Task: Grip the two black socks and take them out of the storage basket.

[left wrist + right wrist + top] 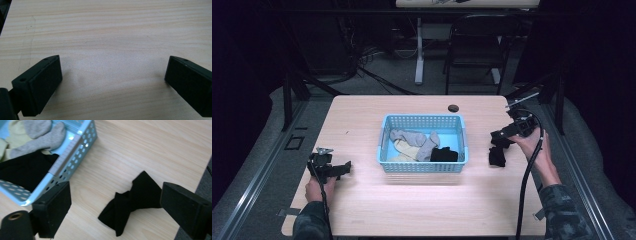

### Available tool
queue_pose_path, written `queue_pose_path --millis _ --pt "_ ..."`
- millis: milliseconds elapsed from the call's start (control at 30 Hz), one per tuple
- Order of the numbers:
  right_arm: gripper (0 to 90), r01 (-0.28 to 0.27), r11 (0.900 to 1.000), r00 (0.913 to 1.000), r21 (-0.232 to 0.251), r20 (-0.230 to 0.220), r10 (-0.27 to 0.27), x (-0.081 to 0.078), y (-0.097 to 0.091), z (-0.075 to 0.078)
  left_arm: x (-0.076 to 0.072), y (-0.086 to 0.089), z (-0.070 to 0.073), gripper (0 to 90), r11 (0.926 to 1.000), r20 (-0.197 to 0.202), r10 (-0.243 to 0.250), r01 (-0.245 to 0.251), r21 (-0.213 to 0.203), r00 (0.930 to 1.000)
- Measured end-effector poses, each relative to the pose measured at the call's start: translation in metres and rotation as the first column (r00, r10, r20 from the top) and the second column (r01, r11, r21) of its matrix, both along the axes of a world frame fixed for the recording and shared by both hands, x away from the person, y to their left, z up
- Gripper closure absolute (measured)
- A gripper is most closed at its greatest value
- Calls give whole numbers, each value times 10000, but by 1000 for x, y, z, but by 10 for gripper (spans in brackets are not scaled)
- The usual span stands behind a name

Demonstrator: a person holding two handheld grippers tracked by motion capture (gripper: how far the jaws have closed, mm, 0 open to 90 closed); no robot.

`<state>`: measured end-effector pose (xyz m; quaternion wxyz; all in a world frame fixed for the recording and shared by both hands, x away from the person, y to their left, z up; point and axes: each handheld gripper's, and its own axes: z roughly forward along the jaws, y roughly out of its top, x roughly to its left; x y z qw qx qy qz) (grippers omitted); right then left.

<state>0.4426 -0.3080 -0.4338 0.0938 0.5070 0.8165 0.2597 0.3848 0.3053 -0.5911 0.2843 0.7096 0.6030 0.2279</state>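
Observation:
A light blue basket (386,135) stands mid-table and holds a grey sock (409,136), a cream sock (404,148) and a black sock (443,154). Another black sock (497,156) lies crumpled on the wood to the basket's right. My right gripper (502,136) hovers just above it, open. In the right gripper view the sock (135,200) lies flat between the spread jaws of that gripper (115,193), untouched by either pad, with the basket's corner (75,147) at upper left. My left gripper (343,169) rests open at the table's left, its jaws (112,70) wide over bare wood.
A small dark round disc (453,107) sits on the table behind the basket. The table's right edge (532,165) runs close to the right hand. A black chair (477,40) and a white desk leg (419,50) stand beyond the far edge.

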Motion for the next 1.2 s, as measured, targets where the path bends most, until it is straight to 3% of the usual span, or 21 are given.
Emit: queue_pose_path --millis 300,867,1200 --pt "3 -802 9968 9966 -46 184 803 -1 30 17 0 0 0 12 10000 2 -8 8 3 10000" --pt "0 -1932 9811 9802 34 453 1929 -1 79 40 0 0 0 12 10000 -1 -4 4 -7 10000" --pt "0 -2596 9657 9656 62 193 2594 6 128 25 0 0 0 12 10000 1 -8 8 1 10000"
